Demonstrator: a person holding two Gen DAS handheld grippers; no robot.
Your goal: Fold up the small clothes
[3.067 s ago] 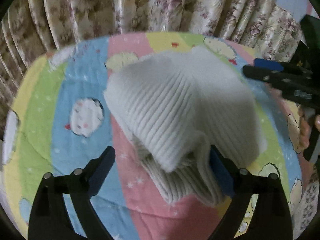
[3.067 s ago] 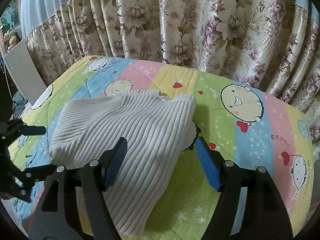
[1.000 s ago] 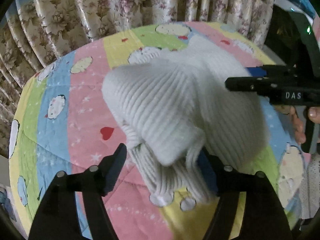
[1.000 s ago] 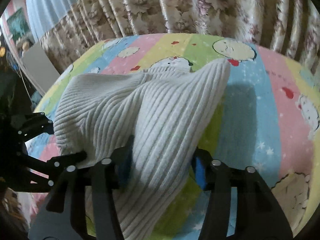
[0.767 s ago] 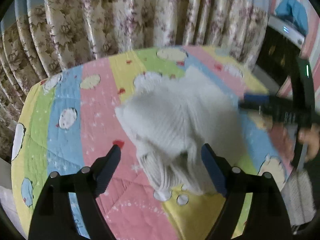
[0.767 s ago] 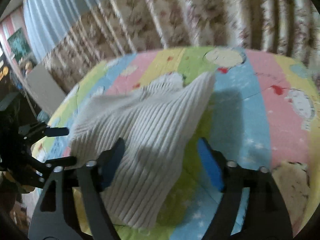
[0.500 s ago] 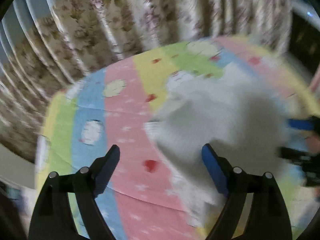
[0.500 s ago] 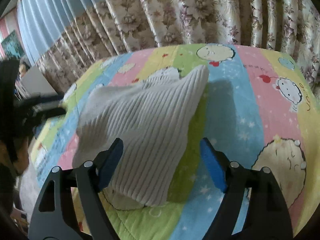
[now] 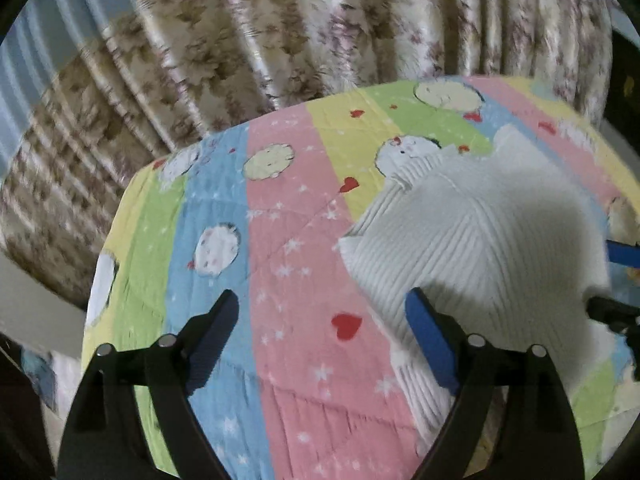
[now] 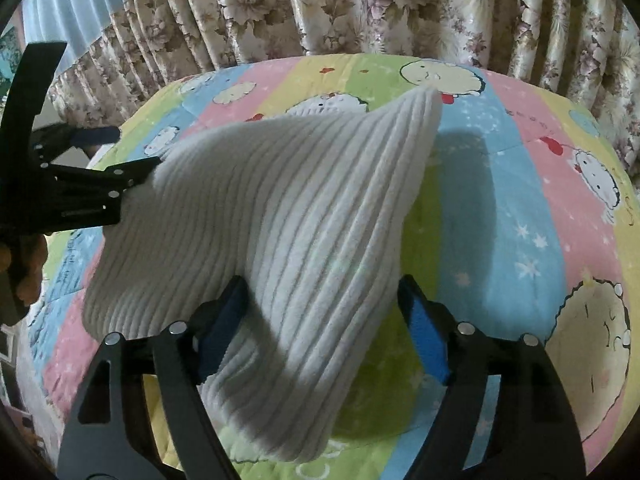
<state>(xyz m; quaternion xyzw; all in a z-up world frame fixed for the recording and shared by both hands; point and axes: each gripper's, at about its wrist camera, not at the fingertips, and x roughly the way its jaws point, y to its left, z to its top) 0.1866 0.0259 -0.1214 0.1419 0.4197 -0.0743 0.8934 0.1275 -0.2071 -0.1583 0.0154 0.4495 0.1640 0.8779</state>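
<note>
A: In the left wrist view, how does the left gripper (image 9: 322,332) stand?

B: Its jaws are opening and wide apart. Between them I see only the striped blanket (image 9: 296,240). The white ribbed sweater (image 9: 472,248) lies just beyond its right finger, behind the blue pad; it is not held. The right gripper (image 9: 618,280) shows past the sweater, at the far right edge.

A: And the right wrist view?

B: The right gripper (image 10: 322,312) has its jaws closing. The sweater (image 10: 288,216) lies between them, but the pads do not press it. To its left, the left gripper (image 10: 120,152) reaches the sweater's edge. Flowered curtains (image 10: 360,8) hang behind.
</note>
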